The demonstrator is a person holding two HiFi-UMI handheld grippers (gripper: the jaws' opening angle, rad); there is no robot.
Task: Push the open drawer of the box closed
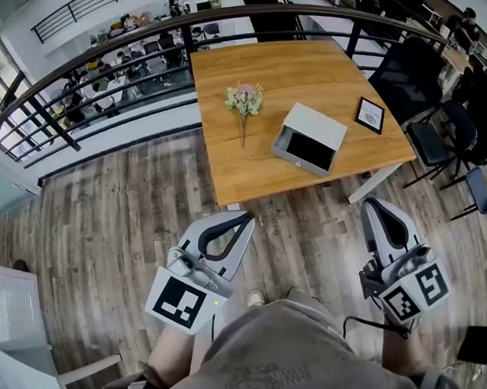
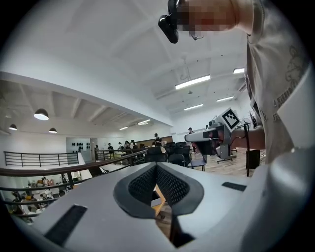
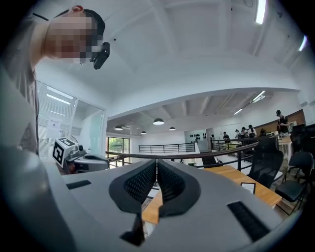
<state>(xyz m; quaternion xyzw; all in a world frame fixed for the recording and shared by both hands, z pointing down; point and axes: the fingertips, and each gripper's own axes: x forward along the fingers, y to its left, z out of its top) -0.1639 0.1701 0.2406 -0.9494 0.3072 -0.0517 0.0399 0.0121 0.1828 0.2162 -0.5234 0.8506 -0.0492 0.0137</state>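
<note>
The white box (image 1: pixel 315 127) lies on the wooden table (image 1: pixel 262 163), right of centre. Its drawer (image 1: pixel 305 152) stands pulled out toward the table's near edge, its dark inside showing. Both grippers hang over the floor well short of the table, in front of the person's body. My left gripper (image 1: pixel 246 220) points up-right toward the table with its jaws pressed together and nothing between them (image 2: pixel 156 167). My right gripper (image 1: pixel 371 206) is also shut and empty (image 3: pixel 156 161), below the table's near right corner. Neither touches the box.
A small bunch of flowers (image 1: pixel 244 99) lies left of the box and a black-framed card (image 1: pixel 370 115) to its right. Dark chairs (image 1: pixel 440 136) stand right of the table. A curved railing (image 1: pixel 90 63) runs behind it. White furniture (image 1: pixel 15 333) sits at the lower left.
</note>
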